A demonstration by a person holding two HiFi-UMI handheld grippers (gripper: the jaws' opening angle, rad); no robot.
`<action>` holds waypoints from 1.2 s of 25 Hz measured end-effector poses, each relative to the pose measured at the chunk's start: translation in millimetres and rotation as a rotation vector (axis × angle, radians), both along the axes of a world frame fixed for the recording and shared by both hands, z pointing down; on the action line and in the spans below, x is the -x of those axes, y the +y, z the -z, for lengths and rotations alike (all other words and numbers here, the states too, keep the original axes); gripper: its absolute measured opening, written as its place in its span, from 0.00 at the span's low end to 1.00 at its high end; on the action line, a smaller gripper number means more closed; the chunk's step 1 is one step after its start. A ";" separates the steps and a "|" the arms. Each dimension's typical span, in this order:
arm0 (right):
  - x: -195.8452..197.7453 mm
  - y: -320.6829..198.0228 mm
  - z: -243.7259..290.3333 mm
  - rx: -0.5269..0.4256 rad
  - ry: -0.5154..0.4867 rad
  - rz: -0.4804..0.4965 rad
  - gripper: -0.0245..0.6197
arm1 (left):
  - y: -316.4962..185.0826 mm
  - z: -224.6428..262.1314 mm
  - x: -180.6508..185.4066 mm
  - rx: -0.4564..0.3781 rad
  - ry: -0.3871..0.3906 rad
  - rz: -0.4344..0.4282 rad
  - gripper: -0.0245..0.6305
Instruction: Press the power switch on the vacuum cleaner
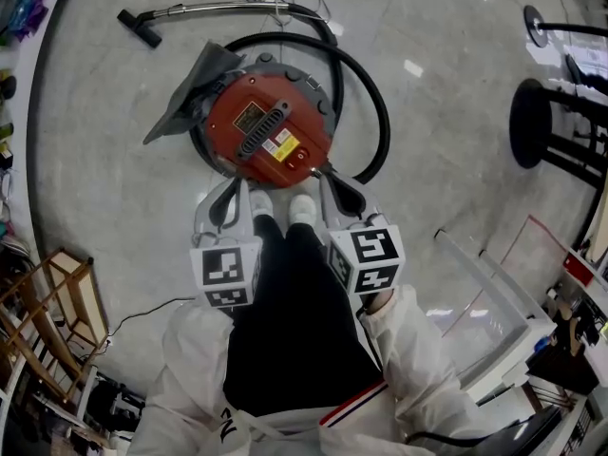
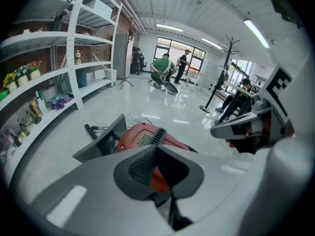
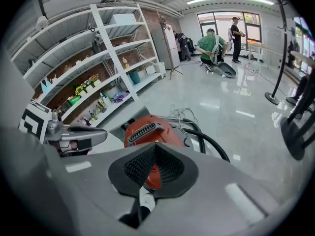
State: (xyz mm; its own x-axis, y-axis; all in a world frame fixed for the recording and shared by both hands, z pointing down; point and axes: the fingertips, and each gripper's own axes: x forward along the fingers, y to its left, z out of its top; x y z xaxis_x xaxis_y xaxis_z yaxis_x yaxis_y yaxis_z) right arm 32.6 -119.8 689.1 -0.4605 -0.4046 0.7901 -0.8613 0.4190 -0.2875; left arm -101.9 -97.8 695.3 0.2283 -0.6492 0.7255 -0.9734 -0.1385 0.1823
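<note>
The red round vacuum cleaner (image 1: 269,131) lies on the grey floor in front of my white shoes (image 1: 302,207). Its black hose (image 1: 380,112) loops round the right side to a metal wand (image 1: 218,9). A grey floor nozzle (image 1: 190,91) leans against its left side. My left gripper (image 1: 231,188) and right gripper (image 1: 329,182) hang side by side just short of the vacuum's near edge, both shut and empty. The red body (image 2: 142,134) fills the left gripper view beyond the left gripper (image 2: 157,147). The same body (image 3: 150,127) lies beyond the right gripper (image 3: 155,146). I cannot pick out the switch.
Black stand bases (image 1: 534,122) sit on the floor at the right, and a clear plastic bin (image 1: 494,302) stands near right. Wooden frames (image 1: 62,297) and a thin cable (image 1: 142,313) lie at the left. White shelves (image 3: 108,53) line that wall. People (image 2: 165,68) work far off.
</note>
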 end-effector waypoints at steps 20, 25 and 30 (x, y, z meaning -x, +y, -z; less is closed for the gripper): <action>16.5 -5.5 -52.9 0.053 0.037 0.038 0.04 | 8.7 -34.8 13.6 0.061 0.013 0.023 0.04; 17.4 -7.6 -61.8 0.055 0.050 0.042 0.04 | 5.4 -40.6 14.1 0.067 0.019 0.025 0.04; 19.1 -7.7 -68.7 0.067 0.058 0.051 0.04 | 0.4 -43.1 15.9 0.071 0.019 0.023 0.04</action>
